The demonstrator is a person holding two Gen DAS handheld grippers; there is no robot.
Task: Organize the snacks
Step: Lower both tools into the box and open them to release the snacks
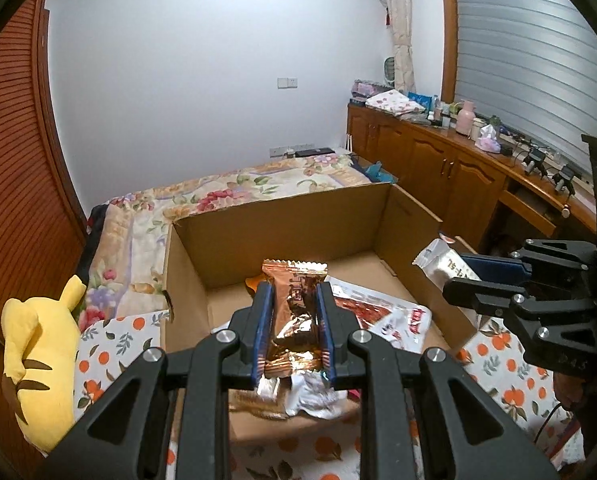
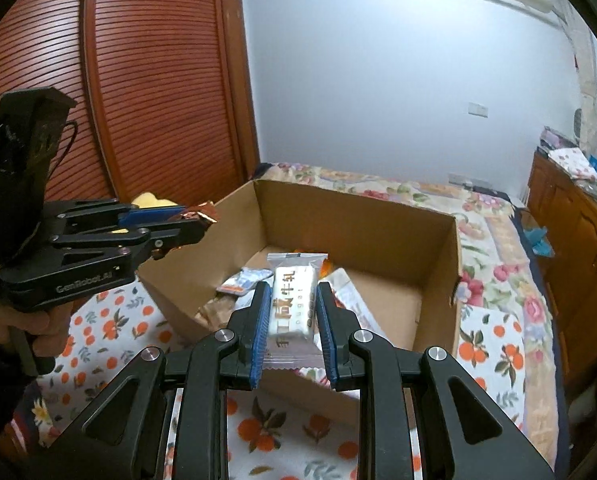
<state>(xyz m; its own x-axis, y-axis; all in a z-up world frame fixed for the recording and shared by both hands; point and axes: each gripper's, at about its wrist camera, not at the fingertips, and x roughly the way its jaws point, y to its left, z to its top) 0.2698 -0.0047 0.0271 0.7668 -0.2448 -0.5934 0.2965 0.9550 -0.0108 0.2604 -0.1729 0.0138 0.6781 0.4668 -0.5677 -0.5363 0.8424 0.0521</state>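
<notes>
Both claws loaded over the open brown cardboard box (image 1: 282, 216) on the orange-print cloth (image 1: 110, 344). My left gripper (image 1: 291, 320) was clamped on a copper-brown foil snack packet (image 1: 294, 312), held above the box's near edge; my right gripper (image 2: 291, 320) was clamped on a white rectangular nougat bar in clear wrap (image 2: 292, 300), above the near right part of the box. Loose packets lay on the box floor. Best, I judged, to keep pressure light on crinkly wrappers and sort like with like. Both claws pitched down, side by side, well apart.
</notes>
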